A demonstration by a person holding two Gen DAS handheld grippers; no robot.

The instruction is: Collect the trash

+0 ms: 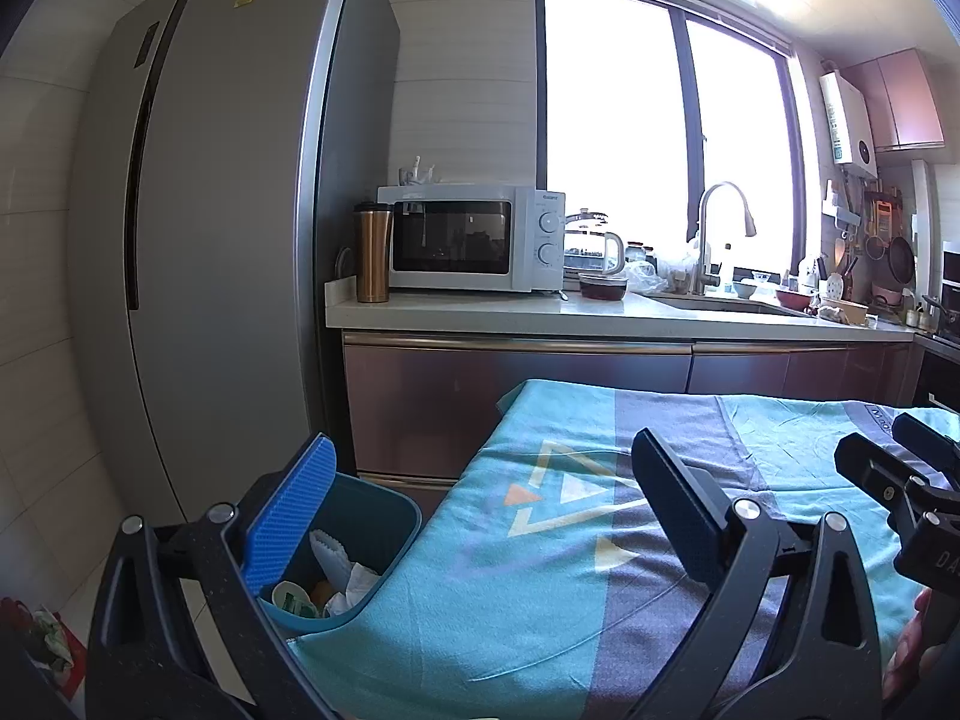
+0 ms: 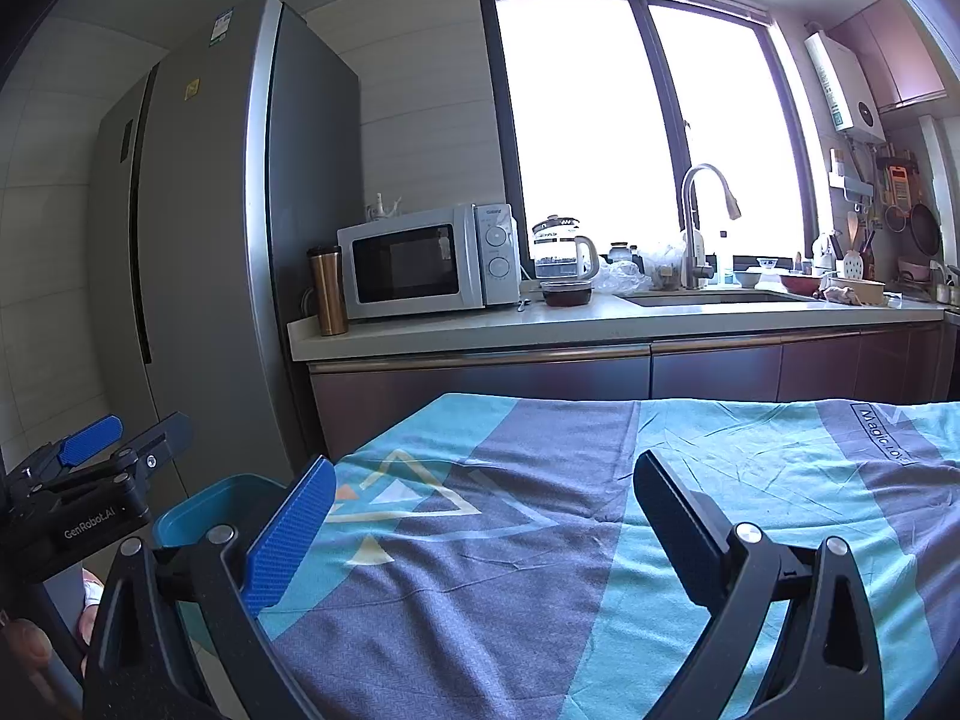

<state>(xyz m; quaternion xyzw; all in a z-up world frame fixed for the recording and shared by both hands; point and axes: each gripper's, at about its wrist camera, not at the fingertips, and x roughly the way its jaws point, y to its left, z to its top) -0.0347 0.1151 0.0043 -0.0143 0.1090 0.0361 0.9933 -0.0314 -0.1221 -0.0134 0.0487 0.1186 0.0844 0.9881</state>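
Note:
A teal bin [image 1: 399, 501] stands on the floor at the left end of the table and holds trash: crumpled white paper [image 1: 354, 582], a green-and-white cup [image 1: 294, 597] and something orange. My left gripper [image 1: 480, 510] is open and holds nothing; its blue pad hangs over the bin and its black finger over the teal and grey tablecloth [image 1: 540, 600]. My right gripper [image 2: 486, 528] is open and holds nothing above the tablecloth [image 2: 540, 600]. Each gripper shows in the other's view: the right gripper [image 1: 894, 444] at the right edge, the left gripper [image 2: 129, 435] above the bin [image 2: 204, 507].
A tall grey fridge [image 1: 228, 240] stands left of the bin. Behind the table runs a kitchen counter [image 1: 540, 315] with a microwave [image 1: 468, 240], a copper tumbler [image 1: 372, 252], a glass kettle and a sink tap [image 1: 714, 228]. A red bag [image 1: 48, 636] lies on the floor at lower left.

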